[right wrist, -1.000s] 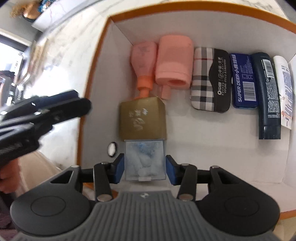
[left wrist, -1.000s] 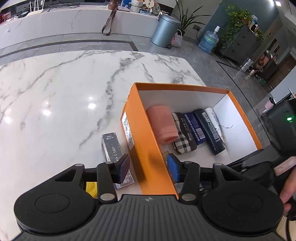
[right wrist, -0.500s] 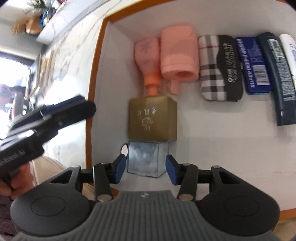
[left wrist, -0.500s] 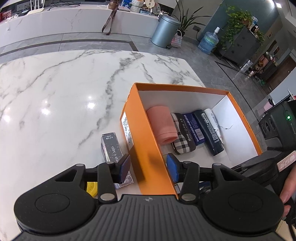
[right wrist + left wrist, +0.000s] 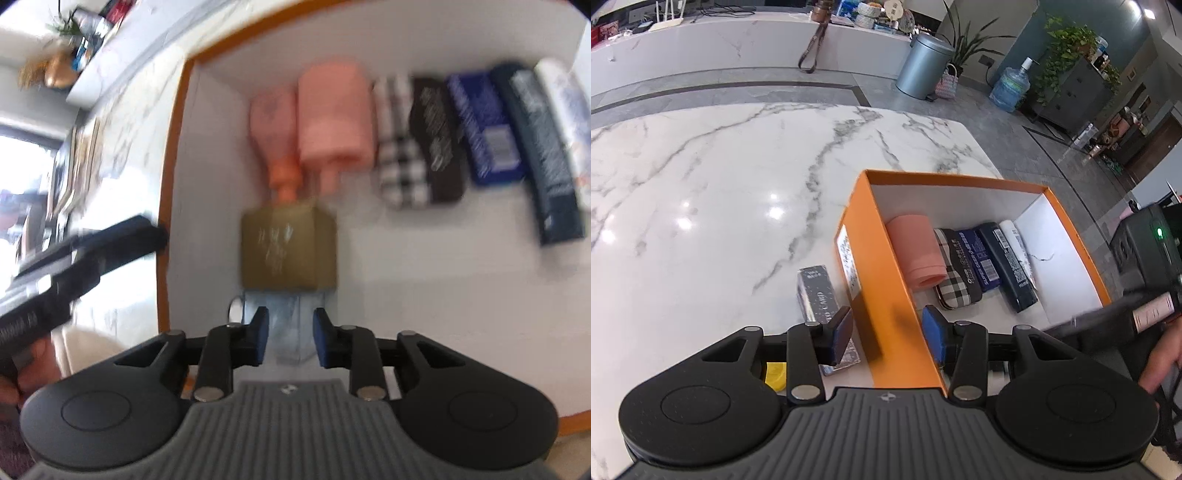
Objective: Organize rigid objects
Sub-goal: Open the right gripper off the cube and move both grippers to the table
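An orange box (image 5: pixel 886 280) with a white inside stands on the marble table (image 5: pixel 701 192). In it lie a pink roll (image 5: pixel 916 254), a plaid case (image 5: pixel 955 273), a blue tin (image 5: pixel 979 258), a dark tube (image 5: pixel 1008 269) and a white tube (image 5: pixel 1015 240). My left gripper (image 5: pixel 886 334) is open, straddling the box's near left wall. A silver box (image 5: pixel 822 295) lies outside by its left finger. My right gripper (image 5: pixel 288 341) is open above a clear box (image 5: pixel 286 325) that sits on the box floor (image 5: pixel 443 295) behind a gold box (image 5: pixel 288 251). A pink bottle (image 5: pixel 275 129) lies beyond.
A yellow object (image 5: pixel 775 374) lies on the table under my left gripper. The table's right edge runs close behind the orange box, with grey floor, a bin (image 5: pixel 923 64) and a water jug (image 5: pixel 1008 88) beyond. The right view is blurred by motion.
My right gripper let go of the clear box, leaving it behind the gold box, then drew back and up with its fingers narrowing. The left gripper barely moved.
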